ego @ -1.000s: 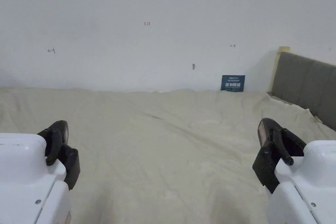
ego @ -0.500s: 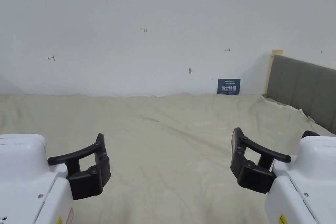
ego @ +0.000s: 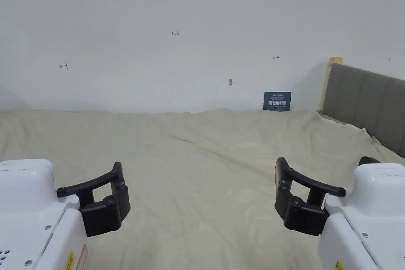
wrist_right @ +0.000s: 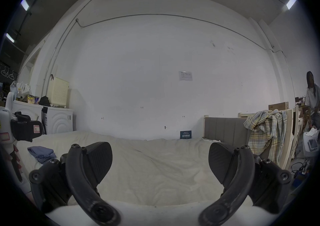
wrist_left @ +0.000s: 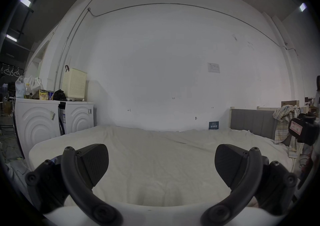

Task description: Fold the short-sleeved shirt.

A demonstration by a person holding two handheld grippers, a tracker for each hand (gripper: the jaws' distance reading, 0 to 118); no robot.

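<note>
Both the left gripper (wrist_left: 161,164) and right gripper (wrist_right: 160,162) are hovering with jaws apart over the bed (ego: 205,156), gripping nothing, while a crumpled blue garment (wrist_right: 42,153), possibly the shirt, is lying near the bed's left edge, risking a fumbled, bunched grab.
</note>
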